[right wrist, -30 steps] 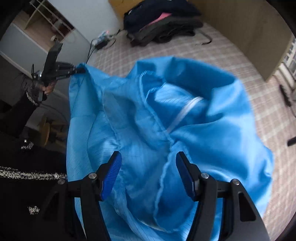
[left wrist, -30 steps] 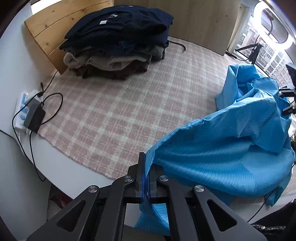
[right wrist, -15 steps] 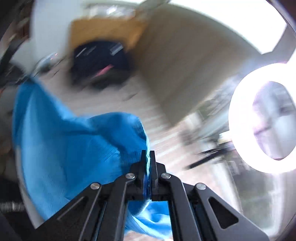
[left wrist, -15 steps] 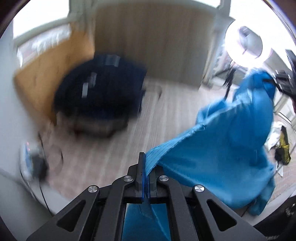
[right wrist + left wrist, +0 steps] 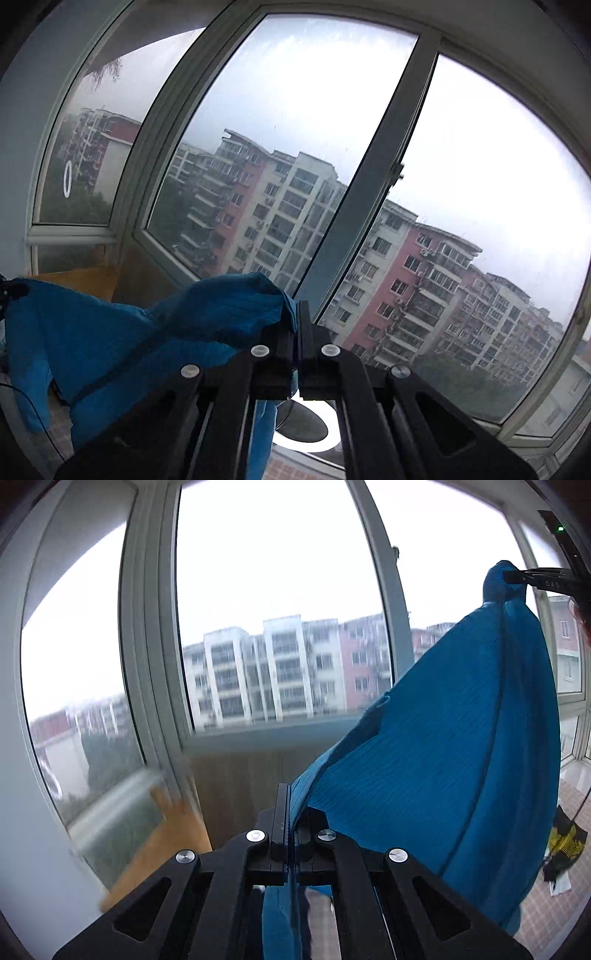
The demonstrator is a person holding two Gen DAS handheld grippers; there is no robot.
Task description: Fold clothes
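The left gripper (image 5: 289, 812) is clamped tight on an edge of the blue garment (image 5: 454, 760), its two black fingers pressed together with the cloth pinched between them and more cloth trailing down under the linkage; from there the garment rises to the right as a broad taut sheet, ribbed with fine dark lines, up to a bunched corner at the top right where the right gripper (image 5: 517, 576) has it by the tip; the garment hangs in the air between the two, clear of any surface. In the right wrist view the right gripper (image 5: 298, 325) is likewise closed fully on a fold of the garment (image 5: 122, 343), which spreads away to the left and down to a far corner at the left edge. Both cameras face a large window (image 5: 280, 602) with pale frames, apartment blocks (image 5: 406, 266) of white and red beyond it under a grey sky; a wooden panel (image 5: 240, 782) stands below the sill; a bright ring light (image 5: 314, 428) shows low under the right gripper's fingers.
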